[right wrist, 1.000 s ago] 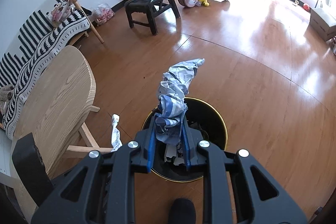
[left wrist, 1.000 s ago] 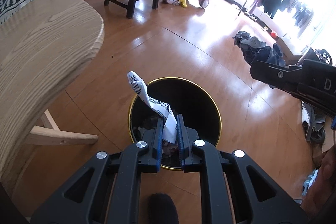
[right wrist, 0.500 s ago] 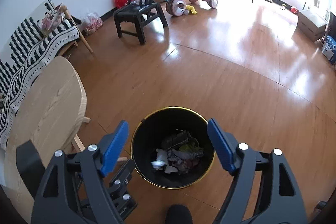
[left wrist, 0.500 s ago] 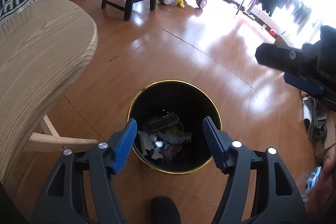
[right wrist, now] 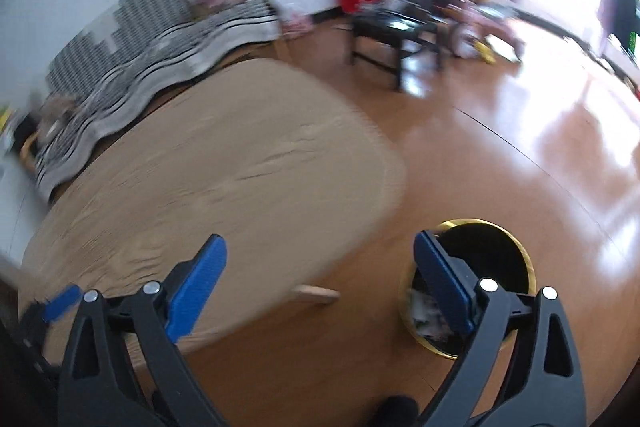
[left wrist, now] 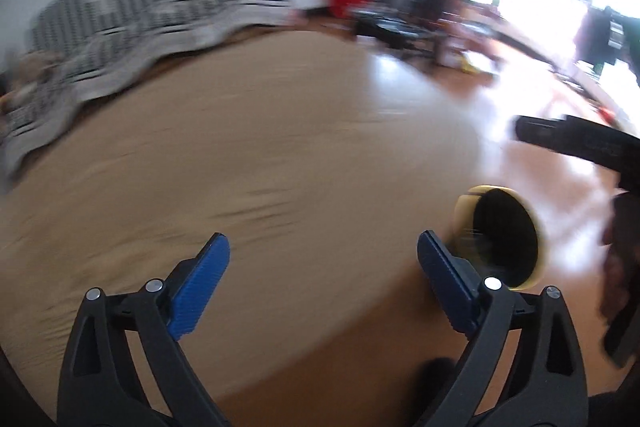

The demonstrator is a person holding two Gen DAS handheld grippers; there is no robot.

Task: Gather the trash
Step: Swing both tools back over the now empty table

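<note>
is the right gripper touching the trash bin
Apart. In the right wrist view the right gripper, open and empty, hangs above the floor while the trash bin sits below.

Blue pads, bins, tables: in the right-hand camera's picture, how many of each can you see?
Blue pads on the right gripper, wide open with nothing between: 2
Black bin with gold rim, paper scraps inside: 1
Light wooden table: 1
Black chair, blurred: 1
Total: 5
</note>
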